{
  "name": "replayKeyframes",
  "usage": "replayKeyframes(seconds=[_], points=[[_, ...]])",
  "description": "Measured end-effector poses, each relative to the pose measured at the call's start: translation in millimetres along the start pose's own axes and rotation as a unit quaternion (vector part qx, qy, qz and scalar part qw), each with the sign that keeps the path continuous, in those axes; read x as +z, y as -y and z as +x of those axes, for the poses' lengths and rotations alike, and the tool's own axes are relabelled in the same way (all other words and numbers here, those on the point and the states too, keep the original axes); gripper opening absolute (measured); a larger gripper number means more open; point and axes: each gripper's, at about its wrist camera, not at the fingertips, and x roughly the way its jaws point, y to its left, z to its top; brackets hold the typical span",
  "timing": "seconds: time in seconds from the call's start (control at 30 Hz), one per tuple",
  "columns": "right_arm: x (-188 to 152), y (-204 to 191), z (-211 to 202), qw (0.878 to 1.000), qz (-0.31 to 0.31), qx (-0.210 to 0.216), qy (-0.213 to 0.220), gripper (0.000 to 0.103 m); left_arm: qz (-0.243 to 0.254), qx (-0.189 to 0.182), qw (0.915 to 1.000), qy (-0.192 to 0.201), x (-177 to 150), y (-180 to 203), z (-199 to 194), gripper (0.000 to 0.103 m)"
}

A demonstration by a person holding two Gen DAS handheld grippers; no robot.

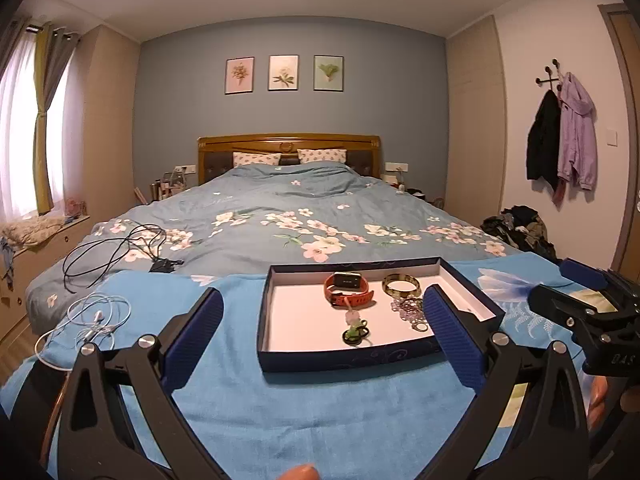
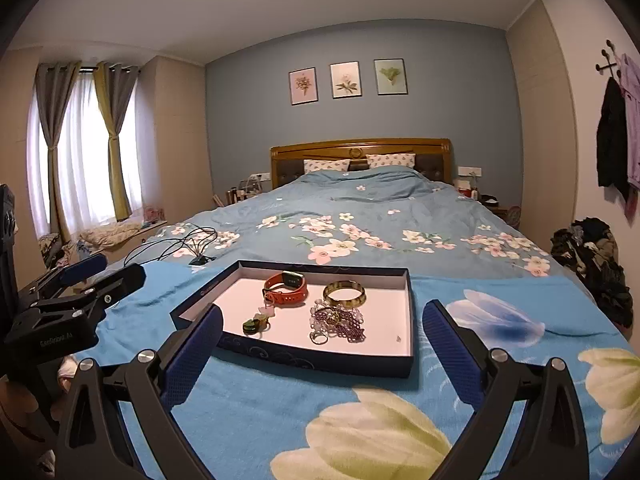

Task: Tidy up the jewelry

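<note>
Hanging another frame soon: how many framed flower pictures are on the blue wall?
3, in a row above the wooden headboard: pink-toned picture left, pale one middle, green one right.

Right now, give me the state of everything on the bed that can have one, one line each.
Box tray: open, no lid, flat on the blue cloth.
Red watch: in the tray, strap looped, lying on its side.
Bangle: in the tray, lying flat.
Purple bead strand: in the tray, heaped.
Green charm: in the tray, lying flat.
Left gripper: fingers open, empty.
Right gripper: fingers open, empty.
</note>
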Motion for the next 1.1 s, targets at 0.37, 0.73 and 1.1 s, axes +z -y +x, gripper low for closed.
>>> replayKeyframes(seconds=[0.37, 0.73, 1.1], points=[[-1, -2, -10, 1.000, 0.000, -0.010, -0.006, 0.096, 0.010, 0.002, 0.9999, 0.007, 1, 6, -12, 0.098], [2, -3, -9, 1.000, 0.002, -0.011, -0.001, 0.096, 0.006, 0.007, 0.9999, 0.012, 2, 4, -11, 0.098], [4, -2, -7, 1.000, 0.000, -0.013, 0.006, 0.096, 0.011, 0.011, 0.9997, 0.018, 4, 5, -13, 0.098]])
